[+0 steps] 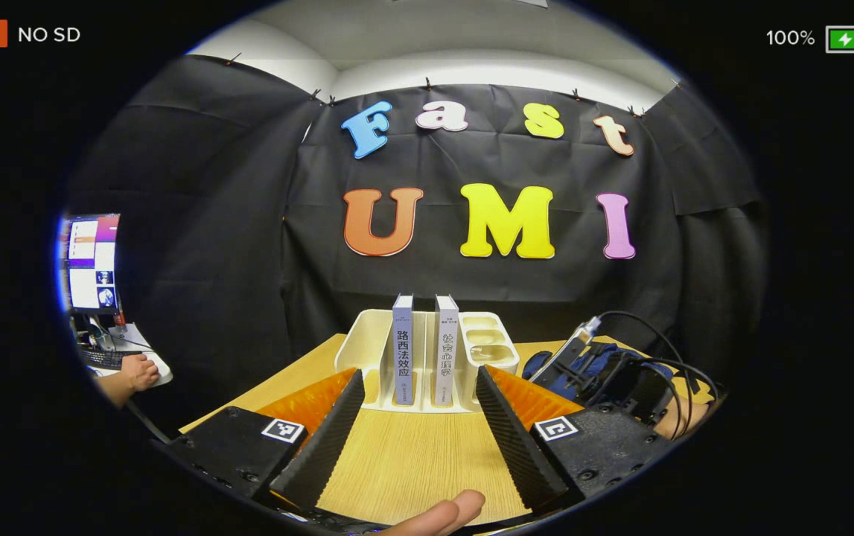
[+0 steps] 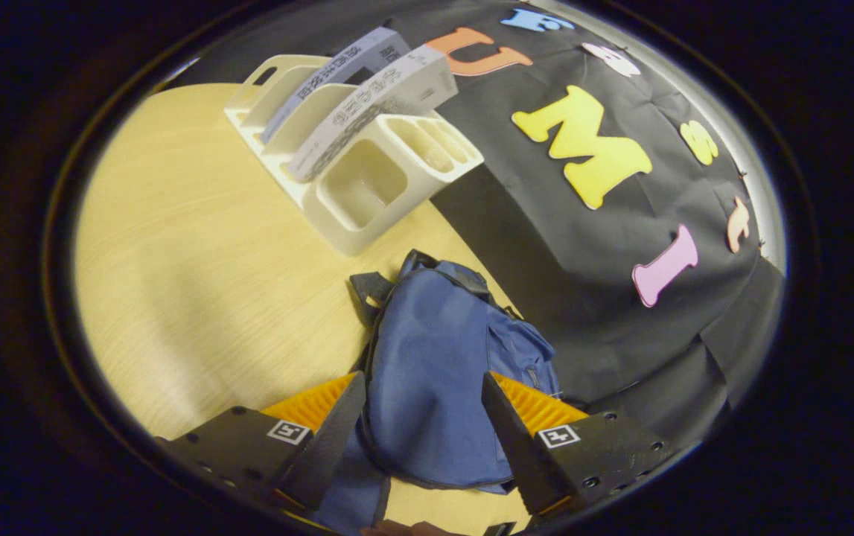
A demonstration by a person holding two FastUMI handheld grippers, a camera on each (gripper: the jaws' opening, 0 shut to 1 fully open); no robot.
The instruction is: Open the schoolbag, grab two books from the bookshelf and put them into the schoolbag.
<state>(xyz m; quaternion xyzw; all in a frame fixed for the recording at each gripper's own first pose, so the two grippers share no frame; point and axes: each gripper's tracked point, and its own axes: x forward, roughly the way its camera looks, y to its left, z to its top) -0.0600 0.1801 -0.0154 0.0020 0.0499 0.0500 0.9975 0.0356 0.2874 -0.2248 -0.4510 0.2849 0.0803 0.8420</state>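
Observation:
Two books stand upright in a white rack (image 1: 367,350) on the wooden table: a blue-grey book (image 1: 403,357) on the left and a pale grey book (image 1: 445,361) to its right. My left gripper (image 1: 419,376) is open, low over the table, facing the rack a short way off. In the right gripper view the blue schoolbag (image 2: 438,372) lies flat on the table, its flap down. My right gripper (image 2: 423,387) hovers open above the bag, fingers either side of it. The rack (image 2: 356,216) and both books (image 2: 367,108) lie beyond the bag.
The other gripper (image 1: 620,372) with its cables hovers at the right of the table in the left gripper view. A person's hand (image 1: 136,372) rests at a desk with a monitor (image 1: 91,260) at far left. Bare wooden tabletop (image 2: 196,283) stretches left of the bag.

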